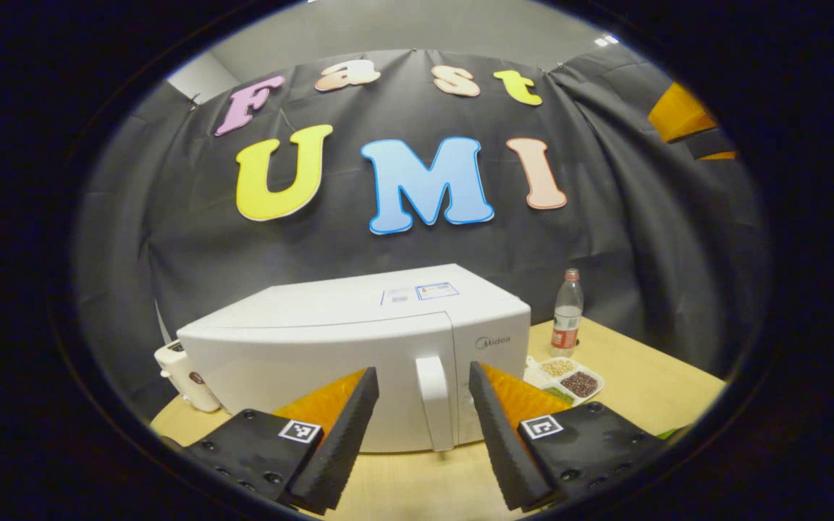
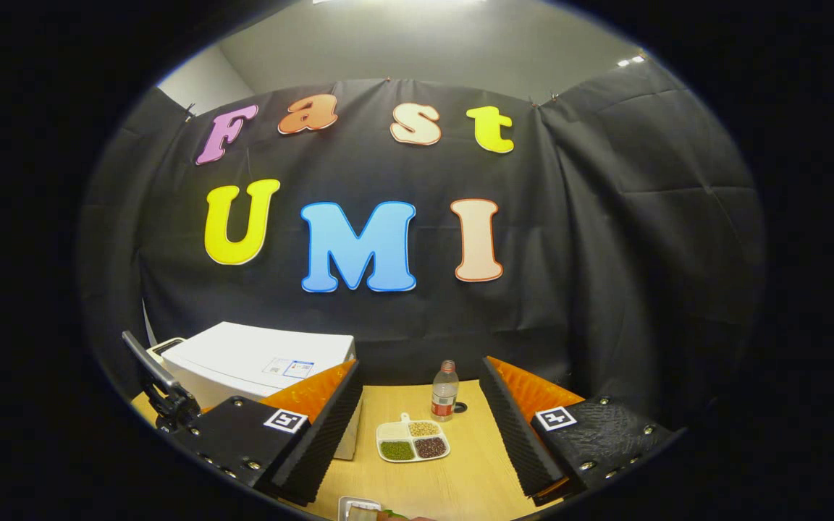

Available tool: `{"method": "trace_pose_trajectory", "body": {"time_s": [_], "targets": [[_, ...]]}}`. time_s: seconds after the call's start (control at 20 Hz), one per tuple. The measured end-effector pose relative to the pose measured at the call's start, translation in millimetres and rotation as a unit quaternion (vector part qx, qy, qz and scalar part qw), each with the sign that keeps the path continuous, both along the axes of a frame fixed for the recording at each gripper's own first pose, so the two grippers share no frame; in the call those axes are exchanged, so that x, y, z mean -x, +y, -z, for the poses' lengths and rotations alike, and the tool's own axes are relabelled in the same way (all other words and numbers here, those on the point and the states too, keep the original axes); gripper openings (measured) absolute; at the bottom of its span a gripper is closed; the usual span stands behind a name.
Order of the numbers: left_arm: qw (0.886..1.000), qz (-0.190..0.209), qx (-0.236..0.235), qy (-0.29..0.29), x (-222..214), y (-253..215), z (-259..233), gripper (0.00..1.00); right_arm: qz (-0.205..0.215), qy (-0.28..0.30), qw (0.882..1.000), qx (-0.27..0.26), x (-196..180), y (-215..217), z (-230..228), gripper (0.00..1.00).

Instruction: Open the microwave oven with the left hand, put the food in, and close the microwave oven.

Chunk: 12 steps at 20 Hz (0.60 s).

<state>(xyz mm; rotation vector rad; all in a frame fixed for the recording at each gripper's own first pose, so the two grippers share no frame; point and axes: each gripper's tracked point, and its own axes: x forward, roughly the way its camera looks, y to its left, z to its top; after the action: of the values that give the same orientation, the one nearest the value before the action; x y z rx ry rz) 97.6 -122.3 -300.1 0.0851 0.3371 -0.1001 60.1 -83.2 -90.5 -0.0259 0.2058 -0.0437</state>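
Observation:
A white microwave oven (image 1: 359,340) stands on the wooden table (image 1: 641,376) with its door closed. Its upright white handle (image 1: 435,401) sits at the door's right edge. My left gripper (image 1: 423,383) is open, its fingers either side of the handle and a short way in front of it, not touching. In the right gripper view the microwave (image 2: 258,358) is at the left, and my right gripper (image 2: 420,376) is open and holds nothing. A white divided dish (image 2: 413,441) with beans and grains lies on the table ahead of it, also seen as the dish (image 1: 567,378) right of the microwave.
A plastic bottle (image 1: 567,311) with a red label stands behind the dish. A small white appliance (image 1: 185,373) sits left of the microwave. A dark metal arm (image 2: 153,383) shows at the left of the right gripper view. A small white object (image 2: 359,508) lies at the table's near edge.

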Motion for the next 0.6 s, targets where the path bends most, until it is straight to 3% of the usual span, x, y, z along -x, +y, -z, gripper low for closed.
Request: {"method": "trace_pose_trajectory", "body": {"time_s": [0.05, 0.15, 0.2, 0.25, 0.35, 0.4, 0.45, 0.55, 0.6], "targets": [[1.0, -0.005, -0.004, 0.01, -3.0, 0.6, 12.5, 0.82, 0.004, 0.005, 1.0, 0.001, 0.0, -4.7, 3.1, 0.98], [0.999, -0.011, 0.001, 0.034, -9.7, 1.5, 35.5, 0.6, 0.011, 0.014, 1.0, 0.003, 2.2, -13.2, 9.5, 0.98], [0.999, -0.011, 0.005, 0.041, -10.8, 0.5, 42.7, 0.7, 0.014, 0.016, 1.0, 0.005, 2.9, -16.8, 10.9, 0.98], [0.999, -0.008, 0.006, 0.043, -12.5, -2.2, 47.9, 0.46, 0.018, 0.017, 1.0, 0.008, 3.8, -21.0, 11.7, 0.98], [0.998, 0.006, 0.012, 0.054, -13.4, -10.5, 58.0, 0.4, 0.024, 0.02, 0.999, 0.011, 4.0, -26.6, 13.7, 0.98], [0.998, 0.002, 0.021, 0.052, -11.5, -9.7, 54.3, 0.42, 0.026, 0.022, 0.999, 0.012, 3.5, -28.0, 14.4, 0.98], [0.998, 0.0, 0.025, 0.056, -14.4, -7.9, 59.7, 0.34, 0.028, 0.022, 0.999, 0.012, 4.9, -28.6, 14.9, 0.98], [0.997, -0.004, 0.037, 0.06, -13.2, -7.6, 59.3, 0.29, 0.03, 0.022, 0.999, 0.012, 3.2, -28.3, 15.1, 0.98], [0.997, -0.002, 0.041, 0.061, -14.8, -9.0, 59.3, 0.31, 0.029, 0.022, 0.999, 0.012, 3.5, -26.8, 15.9, 0.98]]}}
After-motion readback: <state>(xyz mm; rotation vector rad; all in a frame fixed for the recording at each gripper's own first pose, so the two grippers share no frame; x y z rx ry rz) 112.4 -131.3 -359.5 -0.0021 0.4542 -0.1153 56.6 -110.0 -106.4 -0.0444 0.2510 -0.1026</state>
